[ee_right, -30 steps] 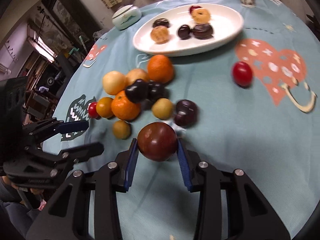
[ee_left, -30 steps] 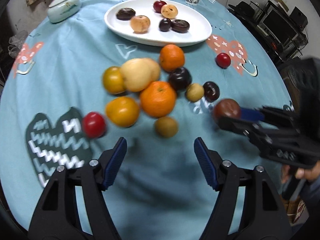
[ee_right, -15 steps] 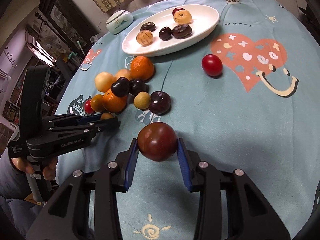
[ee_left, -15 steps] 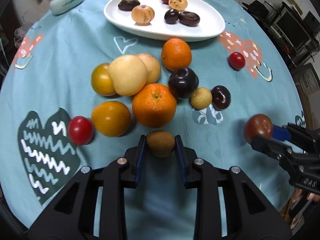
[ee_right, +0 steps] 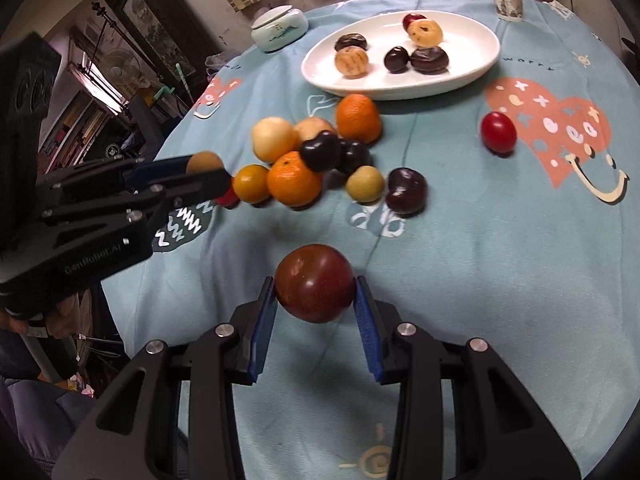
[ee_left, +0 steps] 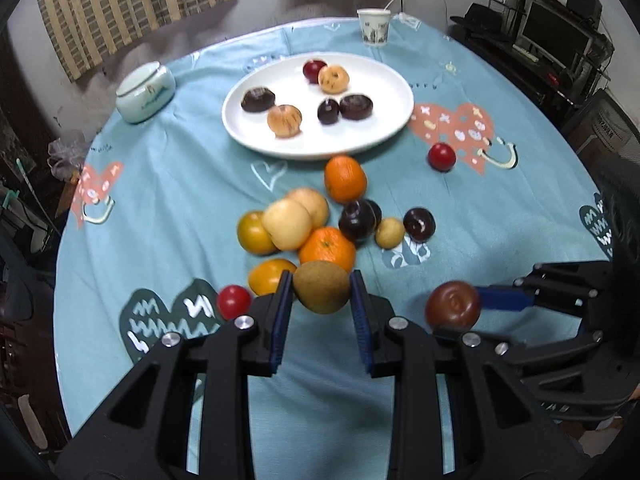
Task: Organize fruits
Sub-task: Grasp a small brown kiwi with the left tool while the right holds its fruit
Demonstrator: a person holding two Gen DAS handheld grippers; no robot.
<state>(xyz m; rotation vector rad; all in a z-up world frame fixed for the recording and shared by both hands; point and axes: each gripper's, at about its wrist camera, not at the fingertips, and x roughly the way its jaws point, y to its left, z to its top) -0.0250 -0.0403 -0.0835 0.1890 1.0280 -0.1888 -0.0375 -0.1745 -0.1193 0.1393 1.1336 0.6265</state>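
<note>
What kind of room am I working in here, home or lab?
Most likely a lived-in home. A round table under a printed blue tablecloth holds a white plate of fruit, with striped curtains behind and a monitor on a cluttered shelf to the side.

Striped woven blinds cover the back wall; daylight shows at a gap above. Dark rack with monitor stands at right. Left side: dim clutter, standing fan, dark framed cabinet.
</note>
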